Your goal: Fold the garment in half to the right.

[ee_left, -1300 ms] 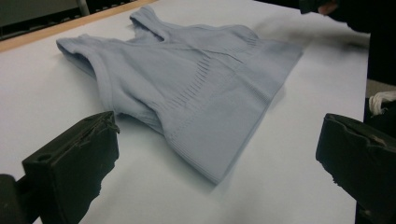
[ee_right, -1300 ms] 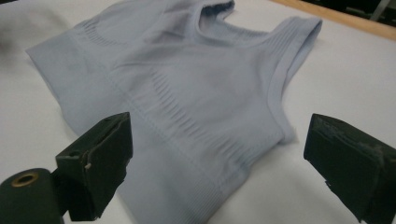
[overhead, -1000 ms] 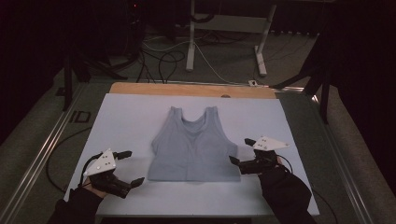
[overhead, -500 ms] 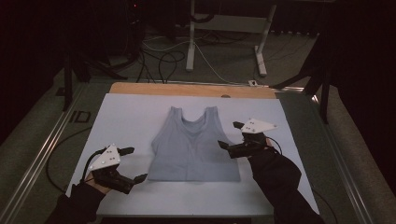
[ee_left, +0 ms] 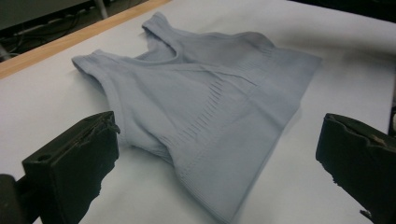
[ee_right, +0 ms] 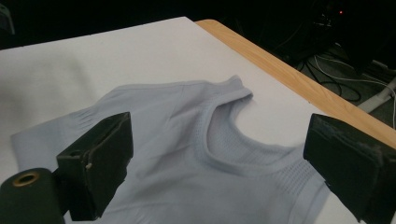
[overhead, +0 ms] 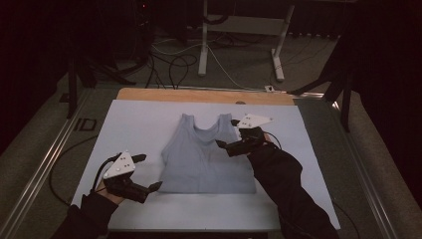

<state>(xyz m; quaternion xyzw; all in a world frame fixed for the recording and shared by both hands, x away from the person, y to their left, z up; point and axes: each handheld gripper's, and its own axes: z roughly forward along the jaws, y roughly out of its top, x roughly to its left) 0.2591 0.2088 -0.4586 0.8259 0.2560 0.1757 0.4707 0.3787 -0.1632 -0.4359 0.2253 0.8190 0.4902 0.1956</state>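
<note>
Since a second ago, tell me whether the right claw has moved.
Yes. The right claw has travelled away from the person along the tank top's right edge, from beside its hem up toward the shoulder strap and the table's wooden edge.

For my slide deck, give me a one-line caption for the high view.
Pale blue tank top lies flat on the white table; the open right gripper reaches over its shoulder strap, the open left gripper waits beside its hem.

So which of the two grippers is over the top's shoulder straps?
The right gripper, jaws open above the tank top near its straps; the left gripper sits by the hem corner.
</note>
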